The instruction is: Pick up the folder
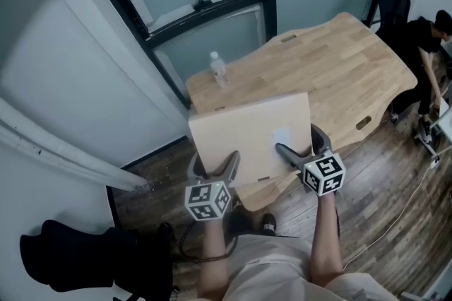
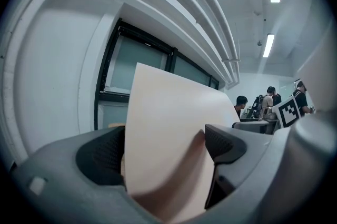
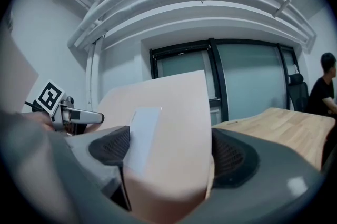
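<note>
Well, over the near edge of the wooden table (image 1: 339, 59) I see the folder (image 1: 247, 130) held up, plain beige card, slightly bowed; my left gripper (image 1: 214, 165) grips its lower edge at 7 o'clock, my right gripper (image 1: 300, 144) at 5, beside a white label (image 1: 282, 138)

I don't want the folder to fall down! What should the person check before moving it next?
1. Left gripper shut on the folder: ok, both jaws press it.
2. Right gripper shut on the folder: ok, clamped right by its white label.
3. Folder off the table: ok, it looks lifted above the near edge.
4. Folder flat: not ok, it bows near the left jaws.
5. Water bottle out of the way: ok, it stands apart beyond the folder.
</note>
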Demonstrator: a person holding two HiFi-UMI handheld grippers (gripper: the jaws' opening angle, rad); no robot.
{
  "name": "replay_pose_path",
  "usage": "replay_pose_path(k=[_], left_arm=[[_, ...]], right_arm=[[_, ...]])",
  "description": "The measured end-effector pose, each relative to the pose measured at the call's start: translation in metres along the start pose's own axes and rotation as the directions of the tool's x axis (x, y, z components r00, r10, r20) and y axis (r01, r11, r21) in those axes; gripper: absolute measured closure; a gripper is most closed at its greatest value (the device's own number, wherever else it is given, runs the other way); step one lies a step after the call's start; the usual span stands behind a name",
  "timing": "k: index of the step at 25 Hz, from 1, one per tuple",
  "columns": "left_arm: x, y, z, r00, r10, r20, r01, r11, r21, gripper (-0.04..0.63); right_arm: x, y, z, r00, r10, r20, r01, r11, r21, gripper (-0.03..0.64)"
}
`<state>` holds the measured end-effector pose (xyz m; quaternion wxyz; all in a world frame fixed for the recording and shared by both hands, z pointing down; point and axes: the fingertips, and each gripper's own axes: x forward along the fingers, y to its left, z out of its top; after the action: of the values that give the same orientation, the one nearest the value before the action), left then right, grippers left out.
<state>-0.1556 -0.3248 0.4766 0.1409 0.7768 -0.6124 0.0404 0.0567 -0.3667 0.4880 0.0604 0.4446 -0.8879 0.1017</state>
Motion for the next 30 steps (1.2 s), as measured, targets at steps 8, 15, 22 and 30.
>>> replay_pose_path(k=[8, 15, 22, 30], left_arm=[[-0.005, 0.005, -0.005, 1.000, 0.003, 0.009, -0.003, 1.000, -0.009, 0.135], [-0.007, 0.010, -0.008, 1.000, 0.010, 0.008, -0.010, 1.000, -0.017, 0.135], [-0.004, 0.013, -0.019, 1.000, 0.009, -0.012, -0.009, 1.000, -0.029, 0.136], [0.001, 0.010, -0.028, 0.999, -0.009, -0.034, 0.008, 0.999, -0.041, 0.135]], right_arm=[[0.002, 0.006, -0.002, 1.000, 0.012, -0.008, -0.012, 1.000, -0.012, 0.135], [0.006, 0.011, -0.004, 1.000, 0.021, -0.019, -0.021, 1.000, -0.019, 0.135], [0.009, 0.009, -0.014, 0.999, 0.013, -0.051, -0.014, 1.000, -0.016, 0.133], [0.007, 0.005, -0.021, 0.998, -0.003, -0.068, 0.002, 1.000, -0.021, 0.133]])
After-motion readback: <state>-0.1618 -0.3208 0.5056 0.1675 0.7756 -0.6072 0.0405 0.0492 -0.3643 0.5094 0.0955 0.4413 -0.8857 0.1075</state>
